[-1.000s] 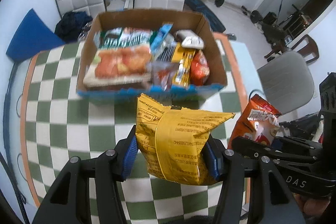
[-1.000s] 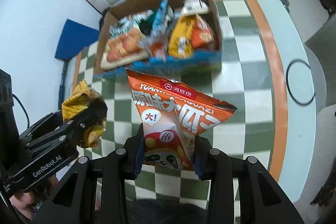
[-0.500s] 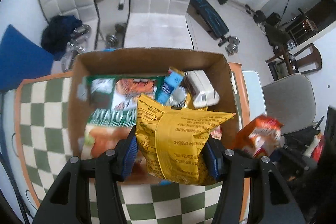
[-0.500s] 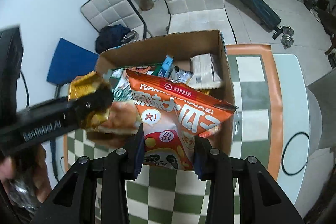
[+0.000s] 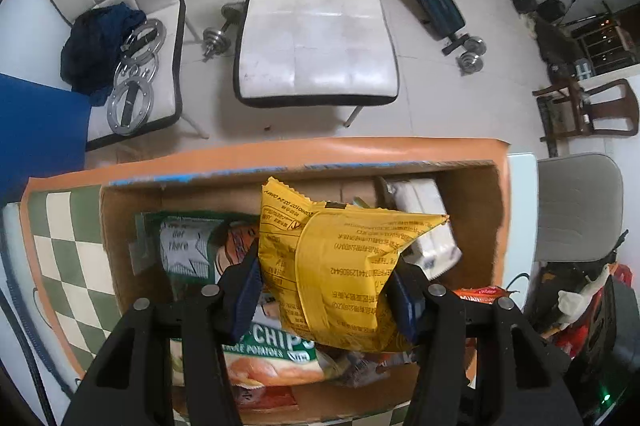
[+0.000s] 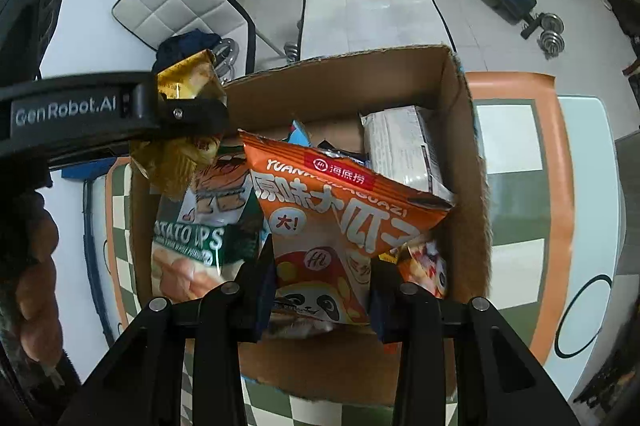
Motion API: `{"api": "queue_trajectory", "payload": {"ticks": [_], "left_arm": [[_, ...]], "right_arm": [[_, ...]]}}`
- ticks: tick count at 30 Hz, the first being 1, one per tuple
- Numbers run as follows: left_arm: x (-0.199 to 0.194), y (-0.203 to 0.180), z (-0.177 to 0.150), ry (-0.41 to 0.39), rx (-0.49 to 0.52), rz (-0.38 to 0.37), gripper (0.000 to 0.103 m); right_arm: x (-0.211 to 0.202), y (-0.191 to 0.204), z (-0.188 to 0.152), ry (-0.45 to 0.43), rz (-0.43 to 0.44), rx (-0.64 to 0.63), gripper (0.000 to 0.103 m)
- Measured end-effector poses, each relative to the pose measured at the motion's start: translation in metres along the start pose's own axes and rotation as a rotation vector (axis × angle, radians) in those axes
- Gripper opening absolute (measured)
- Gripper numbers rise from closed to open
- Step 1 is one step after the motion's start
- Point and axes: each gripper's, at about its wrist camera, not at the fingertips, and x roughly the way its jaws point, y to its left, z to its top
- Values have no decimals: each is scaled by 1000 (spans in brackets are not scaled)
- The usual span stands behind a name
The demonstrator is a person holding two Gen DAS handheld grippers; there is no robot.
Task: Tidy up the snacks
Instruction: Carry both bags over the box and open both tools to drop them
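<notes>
My left gripper [image 5: 326,296] is shut on a yellow snack bag [image 5: 340,266] and holds it over the open cardboard box [image 5: 476,194]. My right gripper [image 6: 322,290] is shut on an orange snack bag [image 6: 336,214] with a panda print, also over the box [image 6: 464,130]. The left gripper and its yellow bag [image 6: 180,130] show at the left of the right wrist view. The box holds a green potato chips bag [image 6: 188,250], a white packet [image 6: 404,146] and several other snacks.
The box sits on a green-and-white checkered table [image 5: 60,250] with an orange border [image 6: 548,154]. Two white padded chairs [image 5: 316,26] stand behind the table, with dumbbells [image 5: 468,52] and a weight bench on the floor. A grey chair [image 5: 576,206] stands at the right.
Both grippers have moved forward from above the table in front of the box to directly over the box, each still holding its bag.
</notes>
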Motion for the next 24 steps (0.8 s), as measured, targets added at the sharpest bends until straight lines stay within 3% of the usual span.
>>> {"api": "queue_trajectory", "payload": {"ticks": [6, 14, 16, 19, 21, 24], "left_arm": [[21, 7, 14, 52, -9, 50, 53], [32, 11, 21, 102, -27, 26, 59], [33, 10, 21, 106, -20, 31, 70], [27, 8, 19, 87, 4, 54, 72], [24, 9, 17, 76, 7, 57, 81], [16, 11, 11, 49, 3, 56, 82]], "right_arm": [[21, 0, 11, 36, -13, 15, 40], [40, 4, 18, 70, -40, 18, 42], [41, 4, 18, 77, -45, 22, 54], [39, 4, 19, 69, -55, 23, 73], [34, 2, 19, 63, -58, 31, 78], [26, 0, 18, 55, -60, 35, 85]]}}
